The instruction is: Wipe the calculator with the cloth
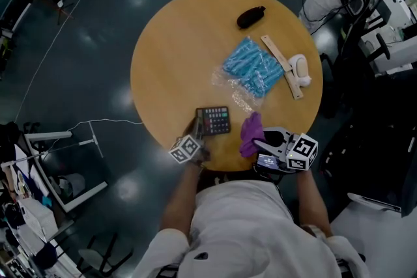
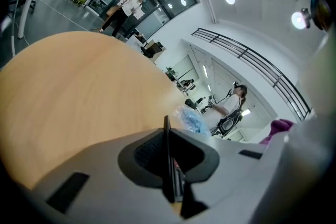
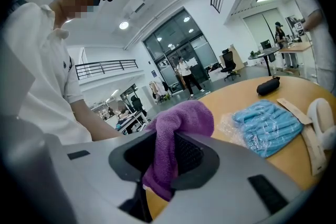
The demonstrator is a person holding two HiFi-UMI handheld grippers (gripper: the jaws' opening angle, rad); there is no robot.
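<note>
1. The left gripper (image 1: 197,133), at the six o'clock edge of the round table (image 1: 169,62), has its jaws clamped on the near left edge of the calculator (image 1: 214,120).
2. The right gripper (image 1: 262,144), at five o'clock, has its jaws pinched on a bunched purple cloth (image 1: 251,133), just beside the calculator.
3. A blue packet (image 1: 254,67) lies toward three o'clock.

Purple cloth (image 1: 251,133); black calculator (image 1: 214,120); tan table (image 1: 169,55); blue packet (image 1: 254,67).

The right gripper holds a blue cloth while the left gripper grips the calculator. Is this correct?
No: the cloth in the right gripper is purple, not blue, as the right gripper view shows. The left gripper does grip the calculator.
</note>
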